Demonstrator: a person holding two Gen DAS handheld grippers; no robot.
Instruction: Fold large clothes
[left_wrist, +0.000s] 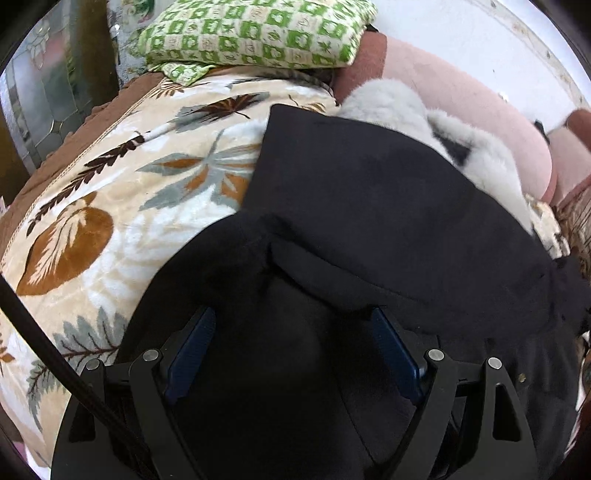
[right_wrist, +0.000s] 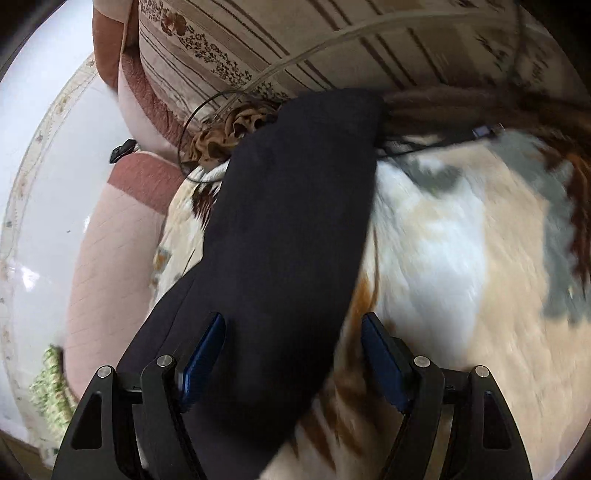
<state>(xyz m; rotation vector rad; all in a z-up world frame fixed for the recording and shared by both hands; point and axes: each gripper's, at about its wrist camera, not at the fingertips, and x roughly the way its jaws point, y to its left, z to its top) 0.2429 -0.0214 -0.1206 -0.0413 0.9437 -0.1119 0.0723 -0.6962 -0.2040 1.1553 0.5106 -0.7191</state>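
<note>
A large black garment (left_wrist: 369, 206) lies spread on a leaf-patterned plush blanket (left_wrist: 122, 177). My left gripper (left_wrist: 291, 317) hangs over the garment's near part. Its blue pads (left_wrist: 195, 350) stand wide apart and press on nothing. In the blurred right wrist view a long band of the same black garment (right_wrist: 295, 206) runs from the lower left up to the far edge of the blanket (right_wrist: 443, 251). My right gripper (right_wrist: 293, 319) is open. Its left finger is above the cloth and its right finger above the blanket, so the garment's right edge lies between the jaws.
A green-and-white patterned pillow (left_wrist: 251, 33) lies at the blanket's far end. Beside the garment lie a grey fluffy item (left_wrist: 399, 107) and a pink cushion (left_wrist: 480, 122). A striped floral cushion (right_wrist: 332, 37), a thin cable (right_wrist: 199, 110) and a brown frill (right_wrist: 229, 129) sit beyond the garment.
</note>
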